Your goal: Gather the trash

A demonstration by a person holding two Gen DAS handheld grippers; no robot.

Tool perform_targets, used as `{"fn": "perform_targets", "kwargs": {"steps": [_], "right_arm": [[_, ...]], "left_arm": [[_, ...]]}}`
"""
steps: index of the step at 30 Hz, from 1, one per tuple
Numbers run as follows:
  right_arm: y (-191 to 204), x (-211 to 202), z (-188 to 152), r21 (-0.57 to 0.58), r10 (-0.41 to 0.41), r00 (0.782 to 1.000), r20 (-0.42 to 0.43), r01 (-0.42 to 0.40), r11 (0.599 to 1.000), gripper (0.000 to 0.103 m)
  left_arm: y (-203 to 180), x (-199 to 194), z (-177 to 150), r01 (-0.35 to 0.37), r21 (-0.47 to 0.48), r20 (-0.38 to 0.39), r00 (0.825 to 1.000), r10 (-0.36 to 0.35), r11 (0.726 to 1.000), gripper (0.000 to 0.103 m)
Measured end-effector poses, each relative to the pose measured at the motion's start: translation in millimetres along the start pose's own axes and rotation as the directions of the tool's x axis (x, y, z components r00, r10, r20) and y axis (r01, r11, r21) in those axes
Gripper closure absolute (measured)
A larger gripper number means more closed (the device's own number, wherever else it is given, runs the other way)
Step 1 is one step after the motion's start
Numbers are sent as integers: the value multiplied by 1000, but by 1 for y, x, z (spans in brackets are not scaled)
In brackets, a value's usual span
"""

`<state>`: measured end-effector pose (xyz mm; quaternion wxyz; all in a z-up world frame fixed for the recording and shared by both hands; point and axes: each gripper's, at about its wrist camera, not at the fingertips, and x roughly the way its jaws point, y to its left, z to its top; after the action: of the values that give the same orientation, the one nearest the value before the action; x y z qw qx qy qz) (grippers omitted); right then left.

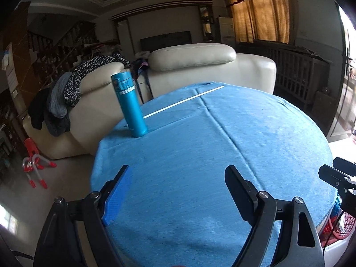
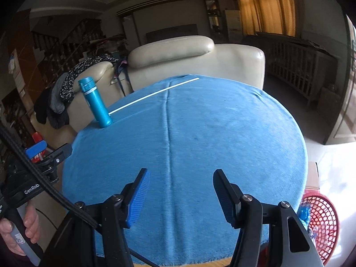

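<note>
The left gripper (image 1: 178,178) hangs over the near edge of a round desk (image 1: 222,144) covered in blue cloth, its jaws spread wide with nothing between them, only bare cloth showing in the gap. The right gripper (image 2: 180,184) is alongside it over the same near edge, jaws also apart and released, grasping nothing. Ahead of both grippers and off to their left, a teal bottle (image 1: 130,104) stands upright near the desk's far left rim. A thin white stick (image 1: 184,102) lies flat on the cloth beyond the bottle, running from just behind it toward the far edge. Down to the right of the right gripper, below the desk's rim on the floor, sits a red mesh basket (image 2: 320,222) holding some blue and clear wrappers; beside it is a cardboard box (image 2: 312,178). Behind the desk stands a cream sofa (image 1: 211,64) with dark clothes (image 1: 66,93) draped over its left side.
</note>
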<state>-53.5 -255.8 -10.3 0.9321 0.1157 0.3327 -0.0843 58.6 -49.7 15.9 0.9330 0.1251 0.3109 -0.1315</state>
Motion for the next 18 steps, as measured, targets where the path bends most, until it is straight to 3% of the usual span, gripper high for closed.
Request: {"fn": "perform_targets", "kwargs": {"steps": [18], "right_arm": [[31, 14, 0, -60, 2, 1000, 1, -2, 998, 40]], "left_arm": [[23, 7, -15, -35, -28, -28, 999, 34, 999, 18]]}}
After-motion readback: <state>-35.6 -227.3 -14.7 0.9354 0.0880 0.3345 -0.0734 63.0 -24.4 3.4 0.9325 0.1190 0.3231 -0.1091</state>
